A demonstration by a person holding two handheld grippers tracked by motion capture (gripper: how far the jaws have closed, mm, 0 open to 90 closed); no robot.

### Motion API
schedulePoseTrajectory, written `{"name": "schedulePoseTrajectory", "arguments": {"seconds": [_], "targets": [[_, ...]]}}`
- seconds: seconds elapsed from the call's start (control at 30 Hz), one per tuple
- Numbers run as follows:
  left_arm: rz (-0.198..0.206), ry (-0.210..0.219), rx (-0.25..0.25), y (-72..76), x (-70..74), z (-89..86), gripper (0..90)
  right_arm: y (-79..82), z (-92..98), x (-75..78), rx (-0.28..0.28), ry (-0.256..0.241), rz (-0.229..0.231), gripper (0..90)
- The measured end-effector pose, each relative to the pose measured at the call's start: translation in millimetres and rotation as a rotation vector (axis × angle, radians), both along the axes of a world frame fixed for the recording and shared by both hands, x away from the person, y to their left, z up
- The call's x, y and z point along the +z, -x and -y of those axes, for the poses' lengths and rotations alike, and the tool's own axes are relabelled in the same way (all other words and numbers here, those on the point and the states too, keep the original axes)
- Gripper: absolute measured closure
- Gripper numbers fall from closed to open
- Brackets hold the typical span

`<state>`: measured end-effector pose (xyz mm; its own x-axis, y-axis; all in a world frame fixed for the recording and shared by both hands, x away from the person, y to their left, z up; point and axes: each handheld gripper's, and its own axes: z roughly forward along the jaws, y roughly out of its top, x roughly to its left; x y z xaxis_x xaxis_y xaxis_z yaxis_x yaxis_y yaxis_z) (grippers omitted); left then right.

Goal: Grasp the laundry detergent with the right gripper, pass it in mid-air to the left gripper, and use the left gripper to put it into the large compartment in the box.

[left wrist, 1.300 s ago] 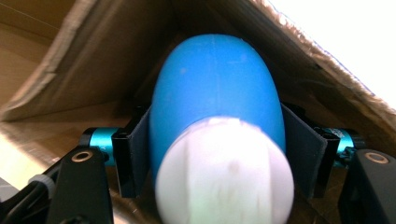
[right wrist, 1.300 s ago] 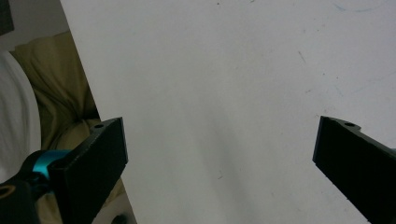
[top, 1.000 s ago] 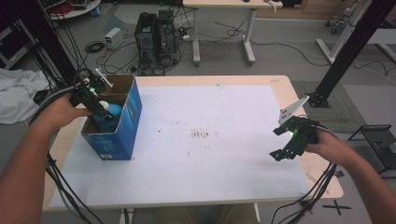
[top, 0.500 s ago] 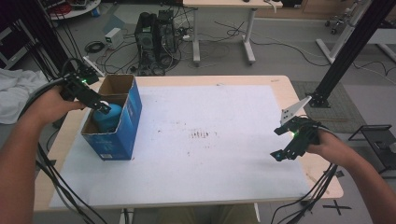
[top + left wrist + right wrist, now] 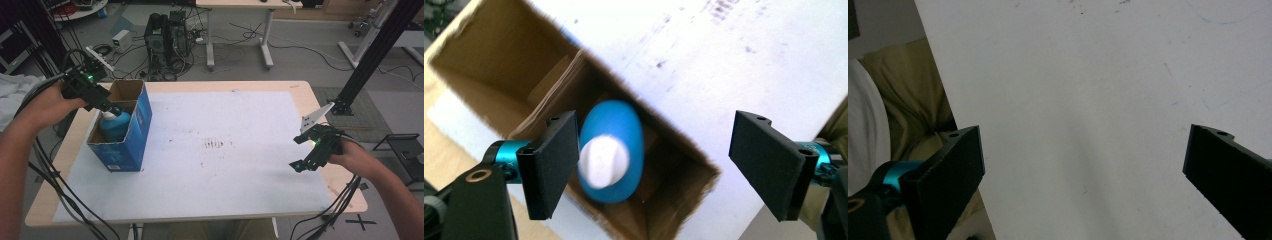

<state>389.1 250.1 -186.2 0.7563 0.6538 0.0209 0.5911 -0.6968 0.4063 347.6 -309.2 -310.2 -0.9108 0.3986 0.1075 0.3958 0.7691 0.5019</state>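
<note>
our left gripper hangs released above the blue bottle, which stands upright, seemingly, in the box; our right gripper, also released, idles far off.

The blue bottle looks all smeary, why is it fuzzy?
In the left gripper view the blue bottle and the box are motion-blurred, while the near jaws stay sharp; in the high view the bottle looks soft but clearer.

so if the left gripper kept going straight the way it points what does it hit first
Most likely the blue bottle standing in the cardboard box; its white cap sits just inside the left gripper's open jaws, though depth is hard to judge.
</note>
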Motion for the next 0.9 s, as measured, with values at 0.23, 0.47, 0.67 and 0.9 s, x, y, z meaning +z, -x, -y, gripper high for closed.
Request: {"name": "schedulePoseTrajectory", "arguments": {"seconds": [0.23, 0.47, 0.67, 0.9], "targets": [[0.009, -0.012, -0.062, 4.5, 13.1, 21.4, 20.3, 3.3, -0.1, 1.4, -0.003, 0.007, -0.023, 2.1], [0.007, -0.005, -0.112, 7.1, 15.8, 43.6, 20.3, 4.9, 1.0, 3.0, -0.017, 0.003, -0.028, 2.1], [0.01, -0.012, -0.171, 8.6, 16.2, 70.1, 20.3, 4.8, 0.1, 2.5, -0.008, 0.007, -0.018, 2.1], [-0.007, -0.049, -0.266, 2.3, 15.6, 101.6, 20.3, 4.5, -0.8, 2.9, -0.003, 0.008, -0.017, 2.1]]}}
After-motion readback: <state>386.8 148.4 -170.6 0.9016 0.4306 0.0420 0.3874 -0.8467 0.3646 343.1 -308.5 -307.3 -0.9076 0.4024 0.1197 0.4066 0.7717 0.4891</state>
